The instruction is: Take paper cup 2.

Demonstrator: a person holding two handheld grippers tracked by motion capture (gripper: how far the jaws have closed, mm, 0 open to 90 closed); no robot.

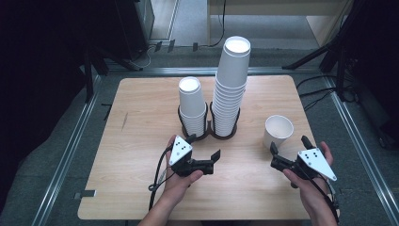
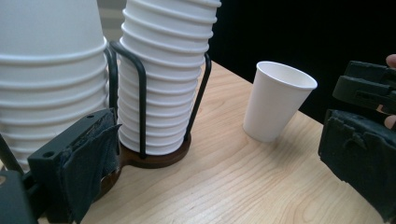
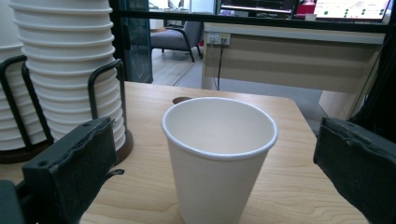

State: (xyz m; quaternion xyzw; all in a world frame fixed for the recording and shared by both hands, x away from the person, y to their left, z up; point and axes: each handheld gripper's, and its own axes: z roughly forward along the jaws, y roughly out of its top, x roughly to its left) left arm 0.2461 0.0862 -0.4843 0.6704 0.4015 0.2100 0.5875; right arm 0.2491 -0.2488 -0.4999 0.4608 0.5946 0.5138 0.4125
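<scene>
So we're at the table with a gripper in each hand, and the job in hand looks like dealing with the loose paper cup (image 1: 278, 131) standing upright, mouth up, on the right side of the wooden table (image 1: 141, 141). It sits by itself, well apart from the two stacks of upturned cups in the dark wire holder (image 1: 207, 127): the short stack (image 1: 192, 106) on the left and the tall stack (image 1: 231, 89) beside it.

The key thing here: the cup is straight ahead of our right gripper (image 1: 278, 157), just beyond its jaw tips. In the right gripper view the cup (image 3: 219, 154) sits dead centre between the two black jaws, which stand wide apart with nothing in them, one on each side of the cup and clear of its wall. The cup's long axis runs vertical, so the jaws would close across its sides.

Our left gripper (image 1: 207, 160) is also spread wide and holding nothing. It's parked near the base of the holder, pointed across toward the right side, and from its camera the cup (image 2: 278, 100) is off in the distance with the right gripper (image 2: 362, 135) beside it. So the right hand is clearly nearer and better lined up.

We'd guess the next bit is a short push forward, then a gentle squeeze, since thin paper walls crumple easily.
</scene>
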